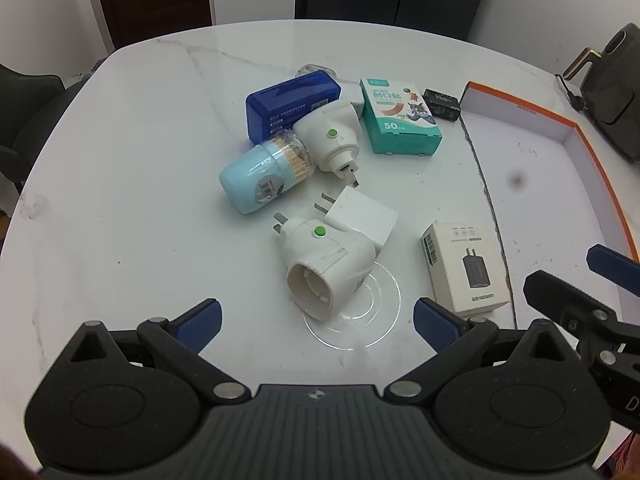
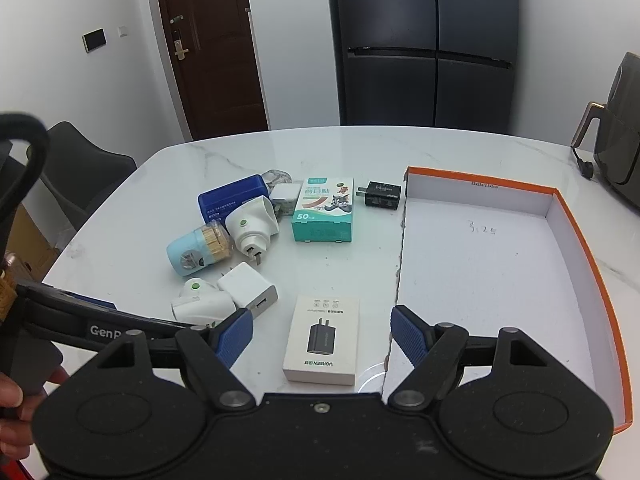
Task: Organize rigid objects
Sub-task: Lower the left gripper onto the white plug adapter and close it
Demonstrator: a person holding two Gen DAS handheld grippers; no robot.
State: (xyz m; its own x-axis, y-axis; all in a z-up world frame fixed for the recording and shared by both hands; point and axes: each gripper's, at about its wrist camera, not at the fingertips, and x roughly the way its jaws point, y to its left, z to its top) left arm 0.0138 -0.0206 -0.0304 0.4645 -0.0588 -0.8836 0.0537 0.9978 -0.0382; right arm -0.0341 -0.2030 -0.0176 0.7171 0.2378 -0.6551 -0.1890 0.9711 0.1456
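On marble table (image 2: 340, 148): two white plug adapters (image 1: 326, 264) (image 1: 330, 136), one white charger (image 1: 362, 220), one black charger (image 2: 382, 195), one charger box (image 2: 322, 340), one plaster box (image 2: 325, 209), one blue case (image 2: 232, 200), one toothpick jar (image 2: 198, 250).

One orange-rimmed tray (image 2: 576, 236), at 3 o'clock.

Left gripper (image 1: 318, 320): jaws spread wide, holding nothing, low over nearest adapter.

Right gripper (image 2: 322, 336): jaws spread, empty, above charger box.

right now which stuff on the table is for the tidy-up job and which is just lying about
Part of the job:
white charger box
two white plug adapters
white charger cube
toothpick jar
blue case
bandage box
black charger
orange-rimmed box lid

Just lying about:
dark appliance
chair
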